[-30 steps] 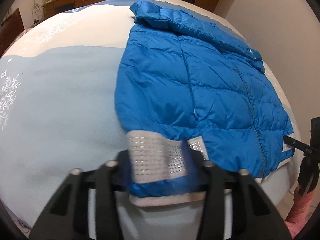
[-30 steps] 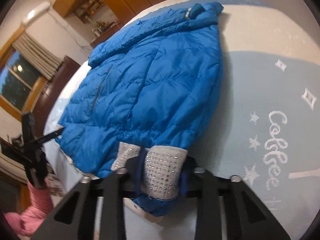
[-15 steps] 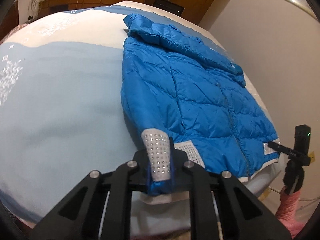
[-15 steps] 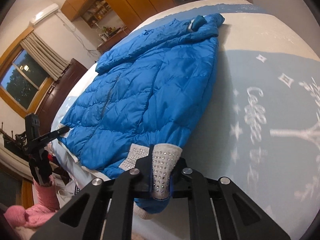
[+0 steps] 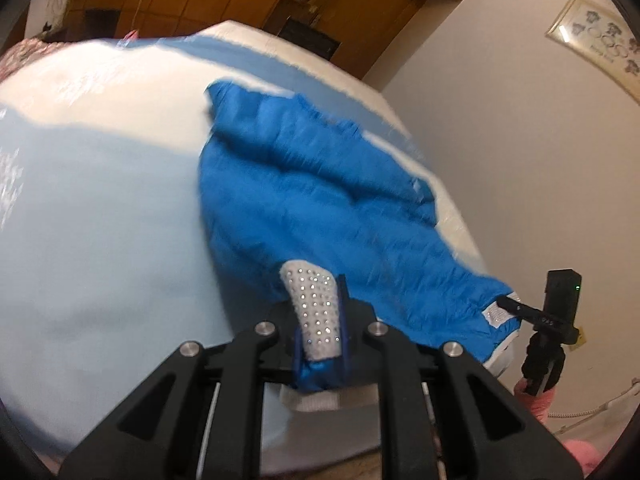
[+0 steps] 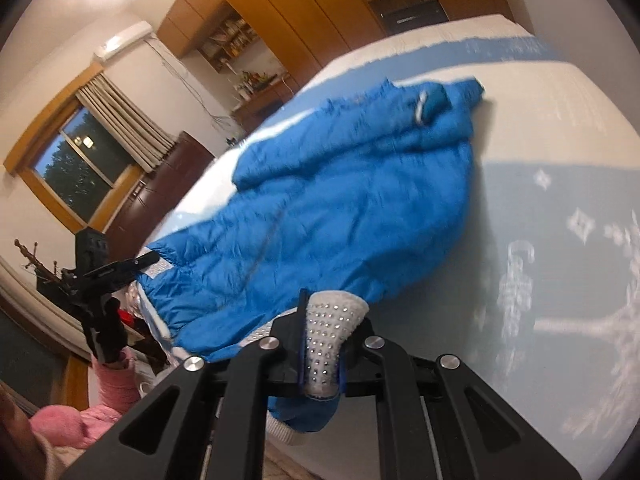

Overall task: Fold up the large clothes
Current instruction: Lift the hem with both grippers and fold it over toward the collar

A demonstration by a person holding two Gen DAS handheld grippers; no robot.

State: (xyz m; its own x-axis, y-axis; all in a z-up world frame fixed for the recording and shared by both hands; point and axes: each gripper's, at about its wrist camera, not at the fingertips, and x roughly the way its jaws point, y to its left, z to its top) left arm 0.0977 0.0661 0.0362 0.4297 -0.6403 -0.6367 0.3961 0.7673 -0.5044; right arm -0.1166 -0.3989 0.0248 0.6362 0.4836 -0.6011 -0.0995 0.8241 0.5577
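The studded cuff (image 5: pixel 316 314) is pinched in the narrowed jaws of the left gripper (image 5: pixel 320 344); the other cuff (image 6: pixel 330 344) is held the same way by the right gripper (image 6: pixel 322 350). Since a second ago both jaws have been closed from wide onto the cuffs, and the near end of the jacket (image 5: pixel 320 200) has been raised off the bed (image 5: pixel 100 240), so a fold toward the collar seems begun. The blanket's lettering is blurred; no label can be read.
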